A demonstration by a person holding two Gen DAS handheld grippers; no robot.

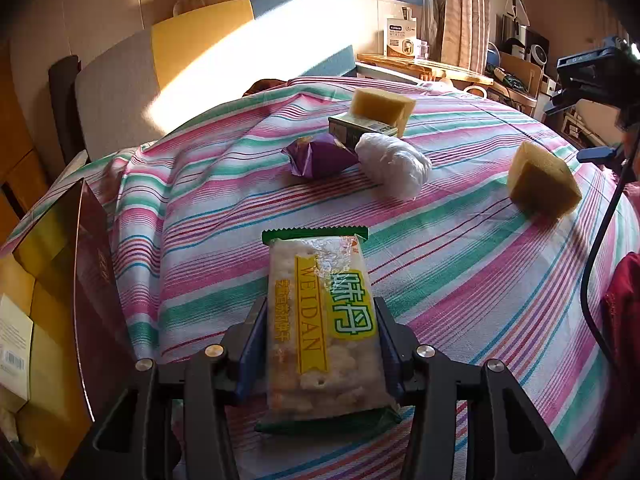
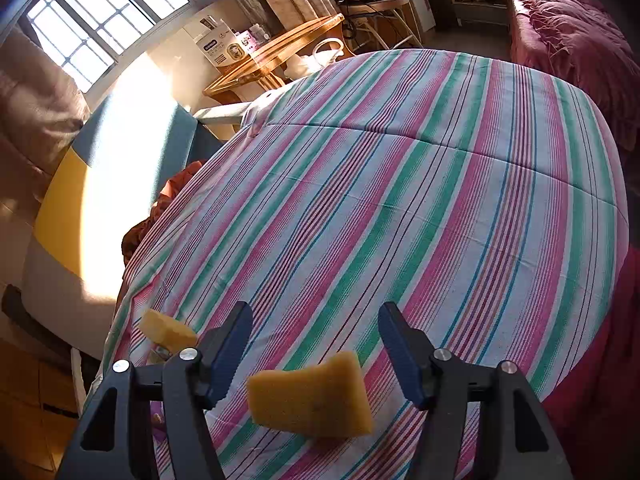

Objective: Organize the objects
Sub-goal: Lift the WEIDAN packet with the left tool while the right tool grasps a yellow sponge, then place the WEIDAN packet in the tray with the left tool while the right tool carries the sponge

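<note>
My left gripper is shut on a cracker packet with a green edge and a yellow "WEIDAN" band, held over the striped cloth. Beyond it lie a purple wrapper, a white plastic bundle, a green carton and a yellow sponge. A second yellow sponge lies to the right. My right gripper is open above that sponge, which lies on the cloth between and below its fingers. The far sponge also shows in the right wrist view at the left.
The striped cloth covers a round table. A dark red open box stands at the table's left edge. A sofa is behind, a wooden side table by the window, and a red bedspread at the right.
</note>
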